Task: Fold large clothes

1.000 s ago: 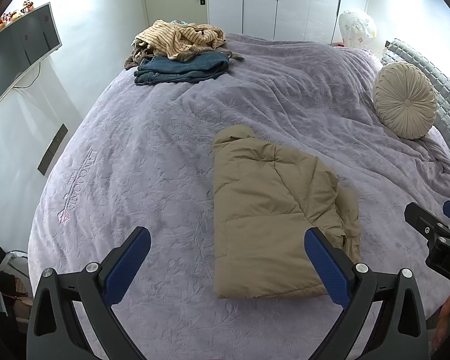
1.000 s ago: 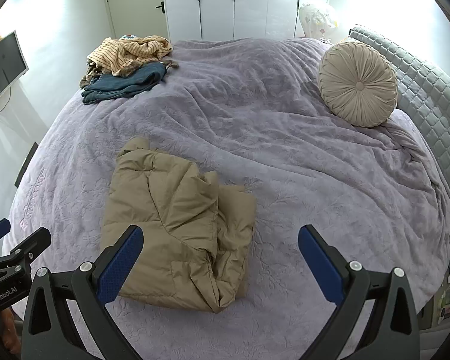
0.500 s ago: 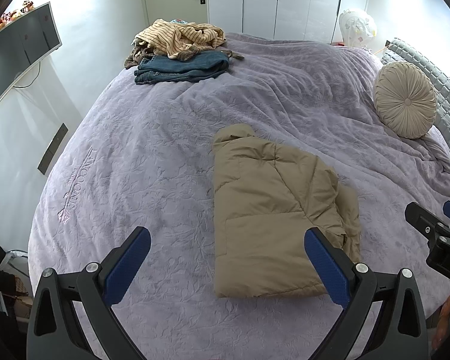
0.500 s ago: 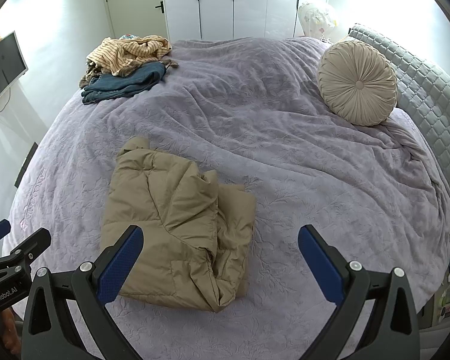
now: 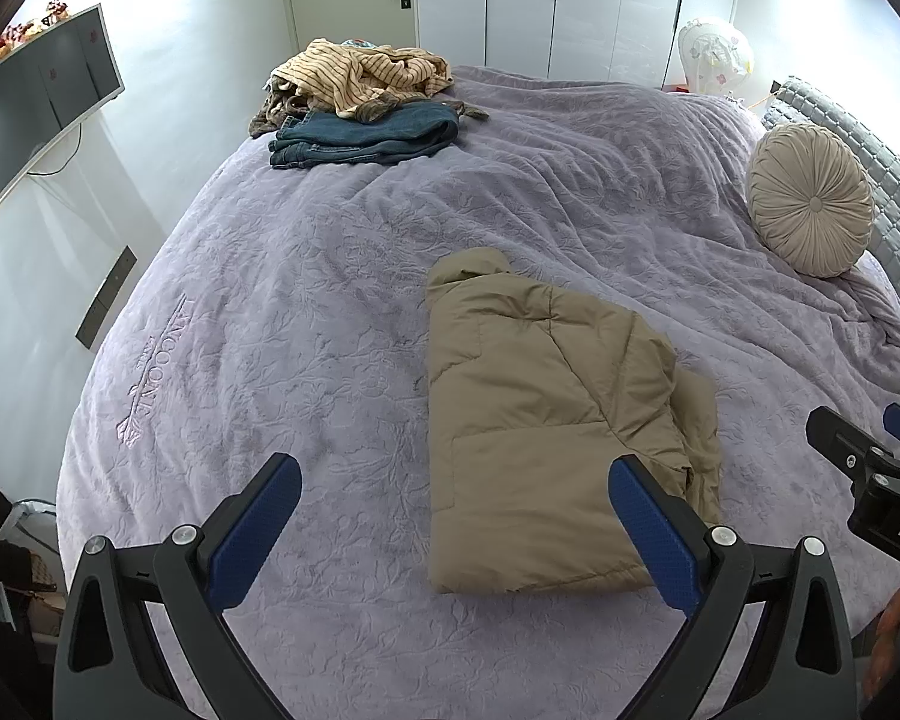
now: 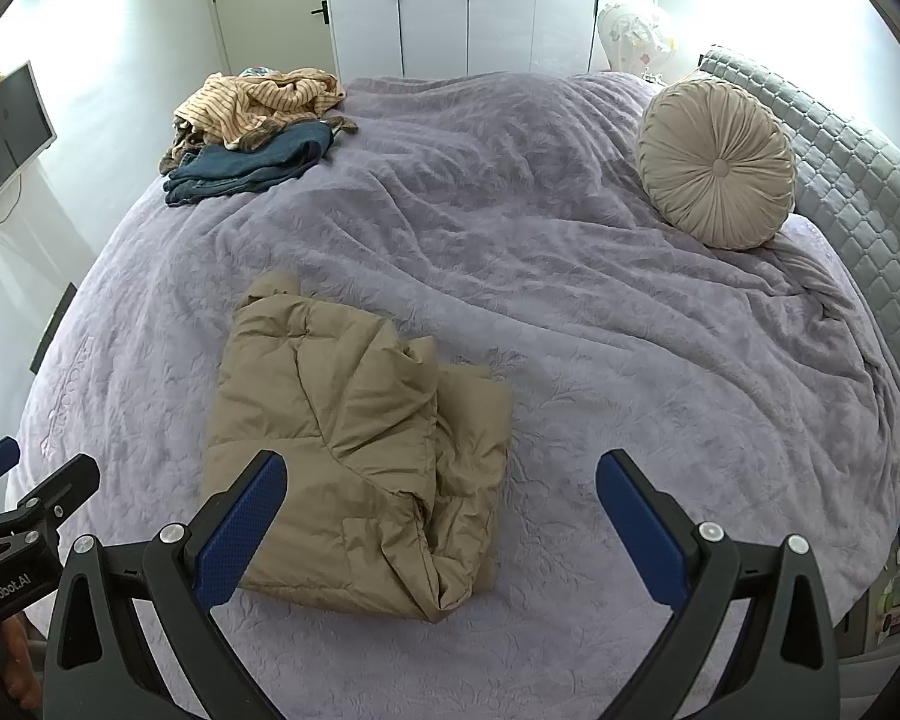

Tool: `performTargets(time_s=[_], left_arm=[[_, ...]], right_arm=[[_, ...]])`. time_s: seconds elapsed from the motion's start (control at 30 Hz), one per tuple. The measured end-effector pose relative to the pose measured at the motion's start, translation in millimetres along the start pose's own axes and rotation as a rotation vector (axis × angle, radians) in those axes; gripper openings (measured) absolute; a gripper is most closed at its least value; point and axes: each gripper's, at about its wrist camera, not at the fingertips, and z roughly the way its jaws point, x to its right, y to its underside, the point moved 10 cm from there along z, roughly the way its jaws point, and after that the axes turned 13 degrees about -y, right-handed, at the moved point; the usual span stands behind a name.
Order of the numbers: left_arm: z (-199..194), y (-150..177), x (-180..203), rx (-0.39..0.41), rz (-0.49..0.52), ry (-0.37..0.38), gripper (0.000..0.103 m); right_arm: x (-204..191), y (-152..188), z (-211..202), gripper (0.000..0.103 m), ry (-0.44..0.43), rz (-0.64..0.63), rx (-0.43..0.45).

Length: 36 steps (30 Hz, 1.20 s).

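A tan puffer jacket (image 5: 546, 420) lies folded into a rough rectangle on the lilac bedspread (image 5: 330, 300); it also shows in the right wrist view (image 6: 354, 444). My left gripper (image 5: 456, 522) is open and empty, held above the near edge of the bed, its right finger over the jacket's near right corner. My right gripper (image 6: 438, 516) is open and empty, its left finger over the jacket's near left part. Each gripper shows at the edge of the other's view.
A pile of striped clothes (image 5: 360, 78) and folded jeans (image 5: 366, 135) sits at the far left of the bed. A round beige cushion (image 5: 810, 207) leans on the grey headboard (image 6: 858, 168) at the right. A monitor (image 5: 36, 102) hangs on the left wall.
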Motion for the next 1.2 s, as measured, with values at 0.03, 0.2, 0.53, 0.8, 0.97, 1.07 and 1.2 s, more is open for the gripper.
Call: performTargets(time_s=[0.03, 0.2, 0.53, 0.8, 0.97, 1.07, 1.2], left_arm=[[-0.2, 0.2, 0.1, 0.000, 0.000, 0.000, 0.103], [-0.1, 0.9, -0.1, -0.002, -0.001, -0.001, 0.103], [2.2, 3.8, -3.4, -0.002, 0.001, -0.004, 0.103], [1.8, 2.1, -2.1, -0.002, 0.003, -0.004, 0.103], [3.1, 5.2, -3.0, -0.006, 0.002, -0.003, 0.103], [3.4, 5.5, -3.9, -0.006, 0.005, -0.003, 0.103], [2.8, 5.0, -2.4, -0.006, 0.002, -0.004, 0.103]], right_arm=[[0.4, 0.5, -0.4, 0.102, 0.001, -0.001, -0.001], [-0.4, -0.3, -0.3, 0.102, 0.001, 0.001, 0.000], [0.1, 4.8, 0.9, 0.102, -0.003, -0.001, -0.010], [2.7, 2.9, 6.4, 0.102, -0.011, -0.008, -0.022], [4.4, 1.5, 7.3, 0.102, -0.011, -0.009, -0.022], [4.6, 0.4, 7.8, 0.102, -0.012, -0.011, -0.024], [5.0, 0.3, 7.9, 0.102, -0.013, -0.010, -0.025]])
